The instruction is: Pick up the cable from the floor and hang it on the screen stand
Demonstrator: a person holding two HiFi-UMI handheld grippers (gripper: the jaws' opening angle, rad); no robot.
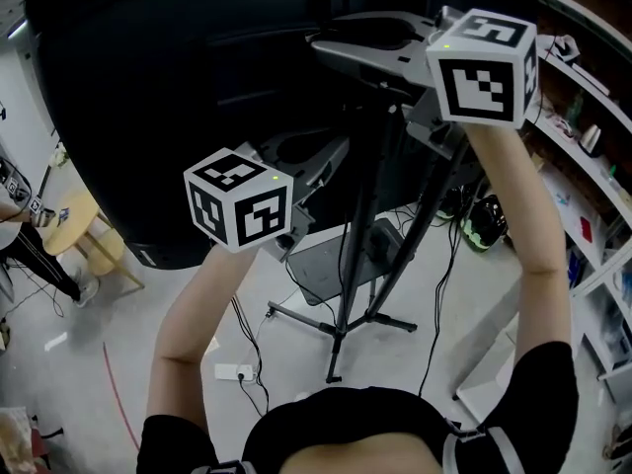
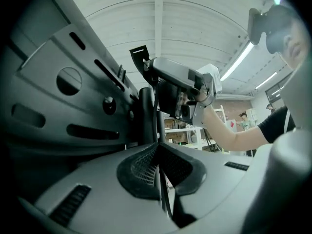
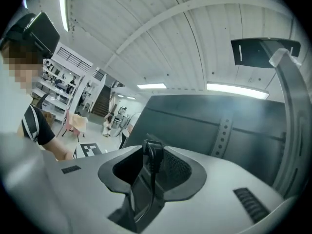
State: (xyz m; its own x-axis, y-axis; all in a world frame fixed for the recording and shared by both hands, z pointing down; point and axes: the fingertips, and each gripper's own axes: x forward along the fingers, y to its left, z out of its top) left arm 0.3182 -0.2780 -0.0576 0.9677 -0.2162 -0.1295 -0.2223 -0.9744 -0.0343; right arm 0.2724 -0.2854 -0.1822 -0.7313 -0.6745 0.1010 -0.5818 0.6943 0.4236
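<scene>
Both grippers are raised behind the large black screen on its tripod stand. My left gripper sits lower, close to the stand's pole. In its own view, the left gripper has its pads together on a thin black cable. My right gripper is higher, near the top of the mount. In the right gripper view, the right gripper is shut on the cable's thicker black plug end, which stands upright between the pads. The screen's back fills the view ahead.
Black cables trail down past the tripod legs to the floor. A white power strip lies near my feet. A wooden stool stands at the left and white shelves at the right. A grey tray sits low on the stand.
</scene>
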